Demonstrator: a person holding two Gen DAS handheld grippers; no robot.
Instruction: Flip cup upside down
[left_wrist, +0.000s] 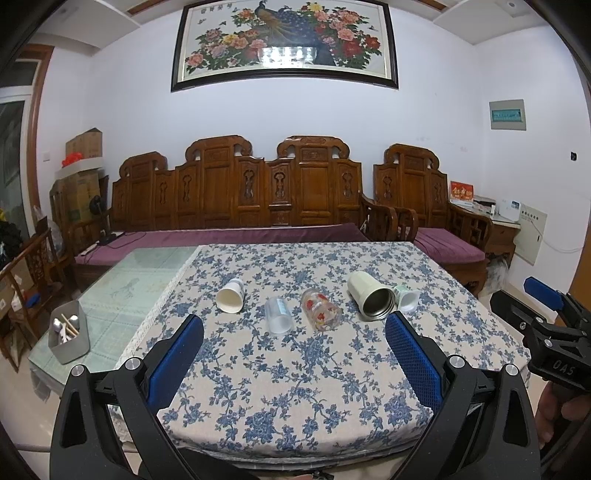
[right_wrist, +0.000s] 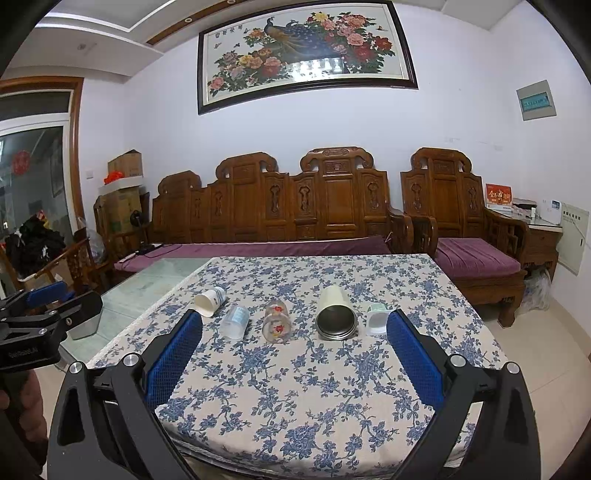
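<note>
Several cups lie on their sides in a row on the floral tablecloth (left_wrist: 295, 376): a white paper cup (left_wrist: 231, 296) (right_wrist: 209, 301), a clear plastic cup (left_wrist: 278, 315) (right_wrist: 235, 322), a glass with red flowers (left_wrist: 320, 309) (right_wrist: 277, 321), a cream steel-lined tumbler (left_wrist: 370, 295) (right_wrist: 335, 314), and a small pale-green cup (left_wrist: 406, 297) (right_wrist: 376, 318). My left gripper (left_wrist: 294, 326) is open and empty, held near the table's front edge, short of the cups. My right gripper (right_wrist: 294, 325) is open and empty, also short of the row. Each gripper shows at the side of the other's view.
A grey bin with utensils (left_wrist: 70, 338) stands on the bare glass tabletop (left_wrist: 144, 273) at the left. A carved wooden bench with purple cushions (left_wrist: 236, 192) lines the wall behind the table. Cardboard boxes (left_wrist: 79, 184) stand at the back left.
</note>
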